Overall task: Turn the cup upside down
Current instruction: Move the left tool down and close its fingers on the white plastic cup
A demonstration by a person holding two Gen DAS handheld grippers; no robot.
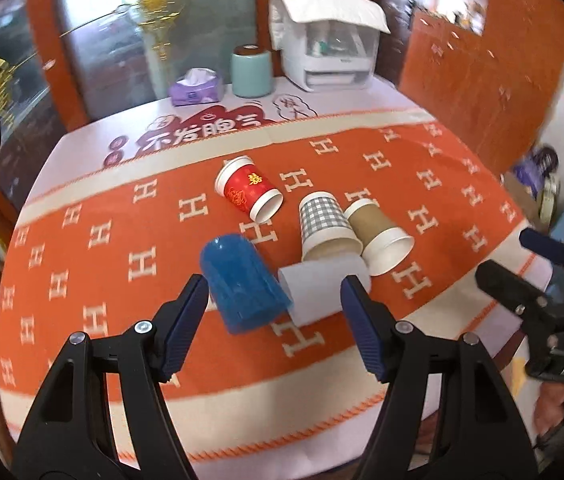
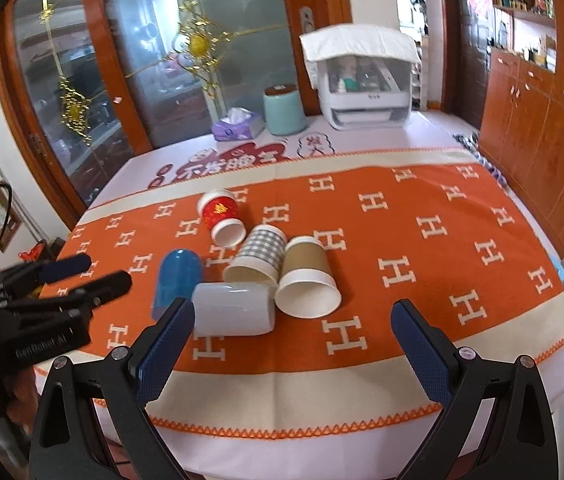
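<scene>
Orange H-patterned cloth [image 2: 422, 240] covers the surface, and five cups lie on their sides in a cluster at its middle: blue cup [image 1: 241, 284], white cup [image 1: 322, 288], brown cup [image 1: 382, 236], checked cup [image 1: 326, 224] and, toward 11 o'clock of them, red cup [image 1: 247, 190]. Both the left gripper [image 1: 275, 300] and right gripper [image 2: 292, 328] hang above the near edge with fingers spread wide and empty. This looks like the approach step; next, one gripper likely must close around a cup's wall, lift it, and set it rim-down.
</scene>
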